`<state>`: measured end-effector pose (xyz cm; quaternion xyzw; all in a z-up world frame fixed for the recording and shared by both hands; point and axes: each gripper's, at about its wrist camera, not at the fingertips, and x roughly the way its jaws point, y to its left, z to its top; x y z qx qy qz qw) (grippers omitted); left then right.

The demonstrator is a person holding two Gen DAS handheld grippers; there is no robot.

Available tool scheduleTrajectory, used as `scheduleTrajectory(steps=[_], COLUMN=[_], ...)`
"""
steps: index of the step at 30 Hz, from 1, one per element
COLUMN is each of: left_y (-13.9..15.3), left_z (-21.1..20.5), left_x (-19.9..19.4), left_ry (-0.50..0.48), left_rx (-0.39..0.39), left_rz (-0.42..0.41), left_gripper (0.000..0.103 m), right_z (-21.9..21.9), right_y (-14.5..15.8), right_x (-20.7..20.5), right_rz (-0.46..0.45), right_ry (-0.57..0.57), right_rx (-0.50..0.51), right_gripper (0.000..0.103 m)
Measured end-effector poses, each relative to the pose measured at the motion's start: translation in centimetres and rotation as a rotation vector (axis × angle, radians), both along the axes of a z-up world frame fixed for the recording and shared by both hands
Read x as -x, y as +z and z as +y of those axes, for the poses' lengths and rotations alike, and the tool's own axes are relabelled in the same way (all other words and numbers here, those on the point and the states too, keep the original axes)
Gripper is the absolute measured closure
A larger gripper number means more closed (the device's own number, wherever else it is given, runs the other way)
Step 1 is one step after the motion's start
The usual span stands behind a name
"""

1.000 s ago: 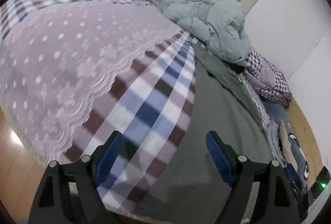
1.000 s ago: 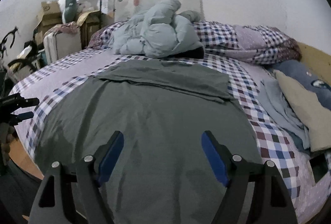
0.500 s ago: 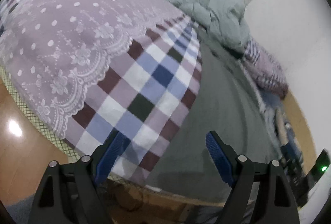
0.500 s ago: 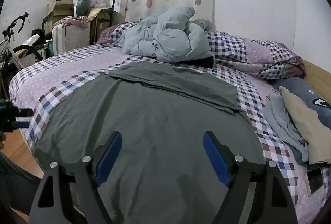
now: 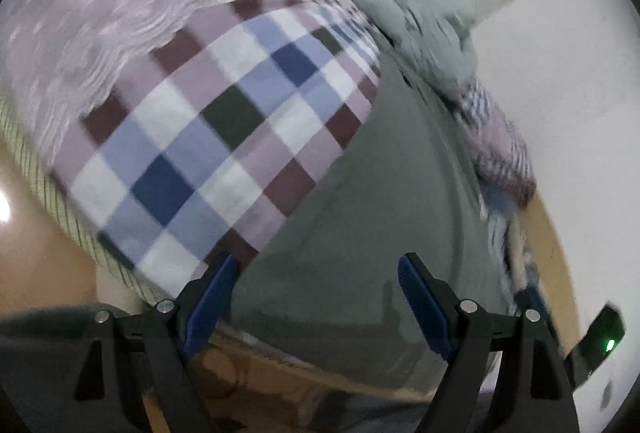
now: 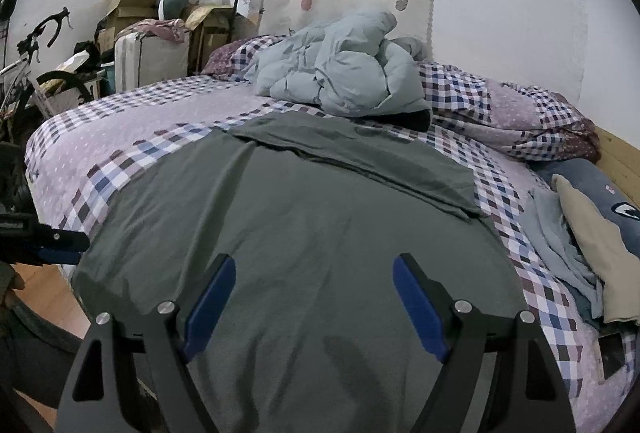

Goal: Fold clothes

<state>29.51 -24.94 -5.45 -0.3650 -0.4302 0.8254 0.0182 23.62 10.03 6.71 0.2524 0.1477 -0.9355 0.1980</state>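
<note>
garment: one big grey-green garment [image 6: 304, 233] spread flat on the bed [image 6: 120, 121], its near hem hanging right at the bed's front edge, far end already doubled over toward the headboard side.
left gripper [image 5: 316, 297]: fingers spread wide, nothing between them, hovering at the garment's near left corner by the front edge.
right gripper [image 6: 312, 297]: fingers also released, empty, over the near hem further right.
step: looks like lining up for the hem grab, not pinched yet.
next: I'd guess both need to drop onto the hem, clamp, then carry it toward the far end.
</note>
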Motion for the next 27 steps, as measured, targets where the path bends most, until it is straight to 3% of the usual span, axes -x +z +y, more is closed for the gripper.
scheduleTrajectory(steps=[7,13,20,27], left_y=[-0.9,-2.3,-2.8,-1.7], left_z=[0.0,-0.7,-0.6,-0.3], left_x=[-1.0,-2.6,-3.3,-3.8], left_ry=[0.051,0.116,0.095,0.046], left_rx=[-0.053,-0.203,-0.287,-0.363], left_rz=[-0.004,0.007,-0.011,0.094], left_gripper=[0.017,0.017,0.017,0.017], right_z=[0.7,0.8,0.1,-2.2], right_y=[-0.3,-0.1,0.0,-0.6], right_x=[-0.1,-0.1,-0.6,-2.6], right_rz=[-0.02,-0.03,-0.018,0.03], right_ry=[0.008,0.015,0.047,0.137], right_rx=[0.016,0.042,0.028,-0.049], right_gripper=[0.018,0.018,0.018,0.018])
